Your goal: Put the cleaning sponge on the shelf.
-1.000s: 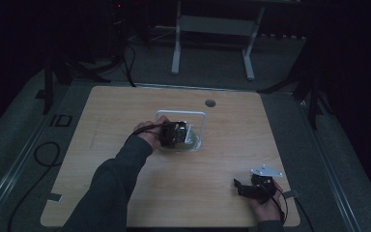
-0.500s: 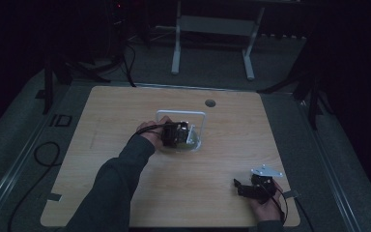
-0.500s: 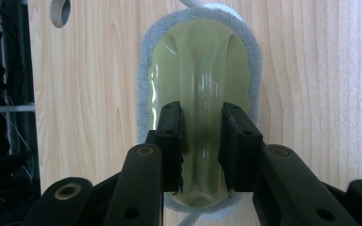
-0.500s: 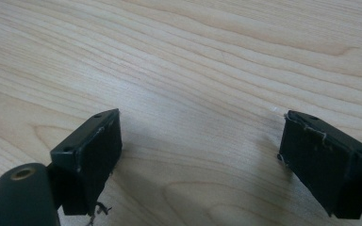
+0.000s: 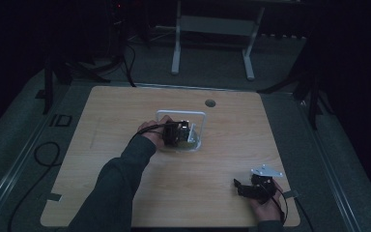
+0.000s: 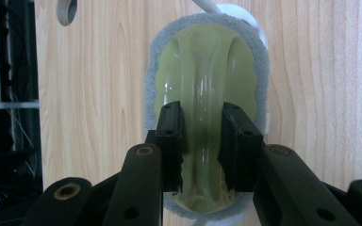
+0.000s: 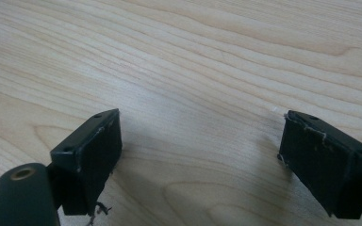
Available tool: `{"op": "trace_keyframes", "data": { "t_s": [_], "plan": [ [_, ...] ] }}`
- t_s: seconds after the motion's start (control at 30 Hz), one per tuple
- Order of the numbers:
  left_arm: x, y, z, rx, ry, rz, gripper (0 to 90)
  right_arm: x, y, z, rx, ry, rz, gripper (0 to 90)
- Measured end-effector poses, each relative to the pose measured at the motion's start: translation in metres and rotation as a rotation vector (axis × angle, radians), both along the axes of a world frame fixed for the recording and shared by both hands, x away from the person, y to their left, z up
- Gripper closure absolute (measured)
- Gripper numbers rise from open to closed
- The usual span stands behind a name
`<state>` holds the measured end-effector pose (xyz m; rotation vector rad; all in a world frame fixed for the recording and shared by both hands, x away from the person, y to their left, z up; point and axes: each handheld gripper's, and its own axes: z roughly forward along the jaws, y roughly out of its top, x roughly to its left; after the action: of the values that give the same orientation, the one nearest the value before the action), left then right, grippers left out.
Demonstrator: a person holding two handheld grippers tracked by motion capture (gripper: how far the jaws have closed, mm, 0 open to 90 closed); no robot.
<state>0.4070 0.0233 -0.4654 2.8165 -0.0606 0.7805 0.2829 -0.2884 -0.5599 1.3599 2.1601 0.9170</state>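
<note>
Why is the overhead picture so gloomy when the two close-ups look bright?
The high view is dim, its surroundings nearly black; the left gripper view is brightly lit, with glare streaks on the green handle; the right gripper view shows sharp wood grain on the table.

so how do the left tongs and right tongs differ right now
The left tongs are shut on the raised ridge of a yellow-green sponge with a grey edge; the right tongs stand wide open with nothing between them. The left tongs work at mid table by a white frame; the right tongs rest near the front right corner. Both have black jaws.
</note>
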Motion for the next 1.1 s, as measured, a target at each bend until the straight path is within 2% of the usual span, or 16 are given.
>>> {"op": "trace_keyframes", "data": {
  "t_s": [0.17,0.3,0.43,0.6,0.77,1.1],
  "plan": [
    [0.001,0.0,-0.001,-0.003,0.0,0.008,71.2,0.0,0.0,0.0,0.0,0.0,0.0,13.0],
    [0.002,0.0,-0.002,0.005,-0.017,0.017,69.8,0.0,0.0,0.0,0.0,0.0,0.0,13.0],
    [0.001,-0.002,-0.002,0.015,-0.03,0.012,67.2,0.0,0.0,0.0,0.0,0.0,0.0,13.1],
    [0.001,-0.002,-0.001,0.006,-0.033,0.008,66.5,0.0,0.0,0.0,0.0,0.0,0.0,13.0],
    [-0.002,0.001,0.004,-0.018,-0.039,0.011,62.2,0.0,0.0,0.0,0.0,0.0,0.0,13.0],
    [-0.011,0.005,0.017,-0.087,-0.01,0.02,56.8,0.0,0.0,0.0,0.0,0.0,0.0,13.0]
  ]
}}
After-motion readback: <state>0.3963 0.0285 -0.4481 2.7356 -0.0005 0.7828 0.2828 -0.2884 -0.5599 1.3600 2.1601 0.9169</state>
